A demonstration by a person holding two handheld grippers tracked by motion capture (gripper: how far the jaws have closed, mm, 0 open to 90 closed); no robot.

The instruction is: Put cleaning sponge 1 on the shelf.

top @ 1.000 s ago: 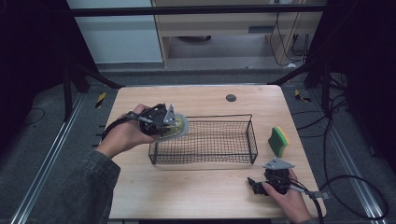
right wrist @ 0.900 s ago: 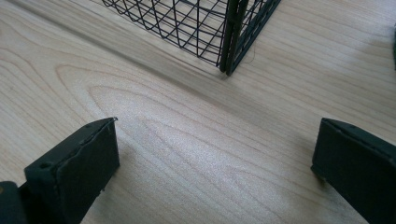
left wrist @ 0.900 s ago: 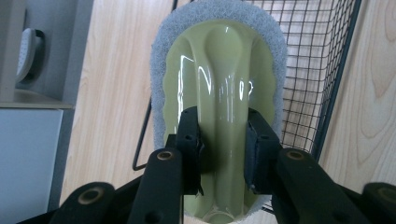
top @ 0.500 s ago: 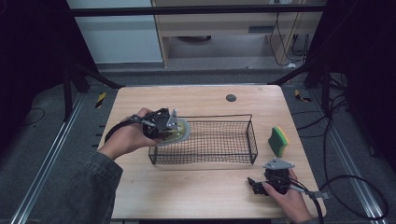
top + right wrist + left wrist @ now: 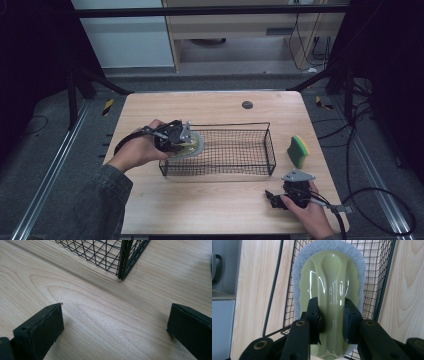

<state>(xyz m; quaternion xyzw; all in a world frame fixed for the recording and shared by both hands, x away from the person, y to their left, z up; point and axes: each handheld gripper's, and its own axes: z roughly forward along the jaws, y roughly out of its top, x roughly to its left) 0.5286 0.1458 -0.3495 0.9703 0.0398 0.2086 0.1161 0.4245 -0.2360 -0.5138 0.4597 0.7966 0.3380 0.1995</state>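
My left gripper (image 5: 186,140) is shut on the glossy green handle of a scrubber pad (image 5: 329,287) with a grey-white felt rim, its jaws pressing on both sides of the ridge. It holds the scrubber (image 5: 192,144) over the left end of the black wire basket (image 5: 235,131). My right gripper (image 5: 270,197) rests low near the table's front right, jaws wide apart over bare wood (image 5: 110,322) with nothing between them. The basket's corner (image 5: 123,263) stands a little beyond it.
A green and yellow sponge (image 5: 298,150) stands on edge right of the basket. A small dark round disc (image 5: 247,104) lies near the far edge of the wooden table (image 5: 210,205). Cables trail off the table's right side.
The left hand has shifted slightly with the scrubber toward the basket's left end. The right hand has stayed in place.
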